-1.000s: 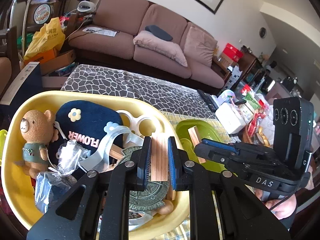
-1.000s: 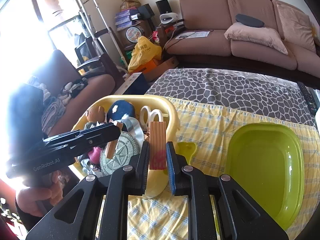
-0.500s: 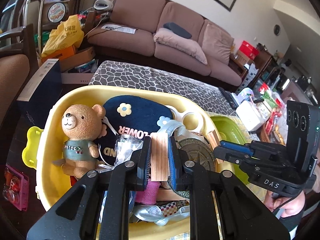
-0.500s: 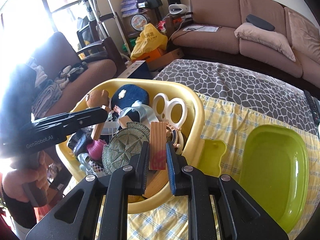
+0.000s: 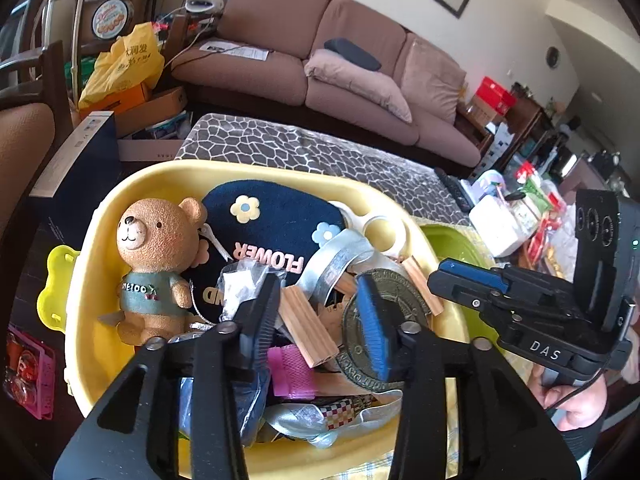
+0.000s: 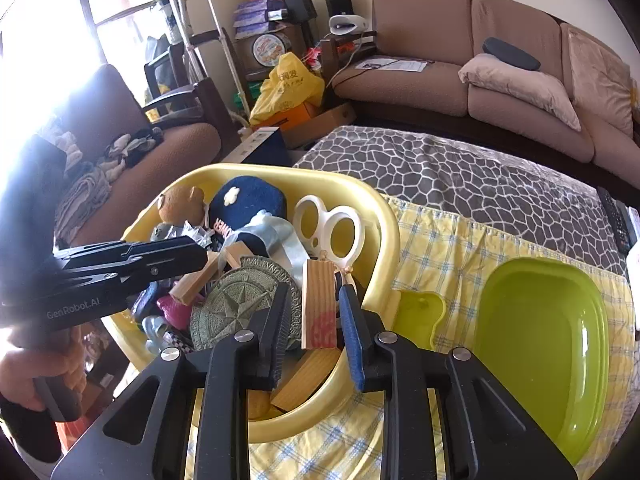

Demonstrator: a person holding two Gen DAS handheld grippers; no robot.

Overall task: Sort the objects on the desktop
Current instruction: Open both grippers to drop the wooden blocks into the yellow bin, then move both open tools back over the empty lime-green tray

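Note:
A yellow basin [image 5: 96, 240] holds a toy bear [image 5: 154, 256], a navy pouch [image 5: 272, 224], white scissors [image 6: 330, 220], a round green medallion [image 6: 236, 308] and wooden blocks. My left gripper [image 5: 320, 320] is open above the basin; a wooden block [image 5: 306, 326] lies tilted between its jaws, free of them. My right gripper [image 6: 316, 320] is open over the basin's near right side; a wooden block with a red mark [image 6: 319, 310] stands between its jaws, apart from both pads. The right gripper also shows in the left wrist view [image 5: 468, 280].
An empty green basin [image 6: 540, 340] stands right of the yellow one on a yellow checked cloth [image 6: 440, 248]. A grey patterned cloth [image 6: 440, 168] covers the table beyond. A sofa [image 6: 480, 52] is behind; chair and clutter at left.
Both grippers have opened and let go of their wooden blocks over the yellow basin. The left block has tipped over onto the pile; the right block stands loose between the jaws.

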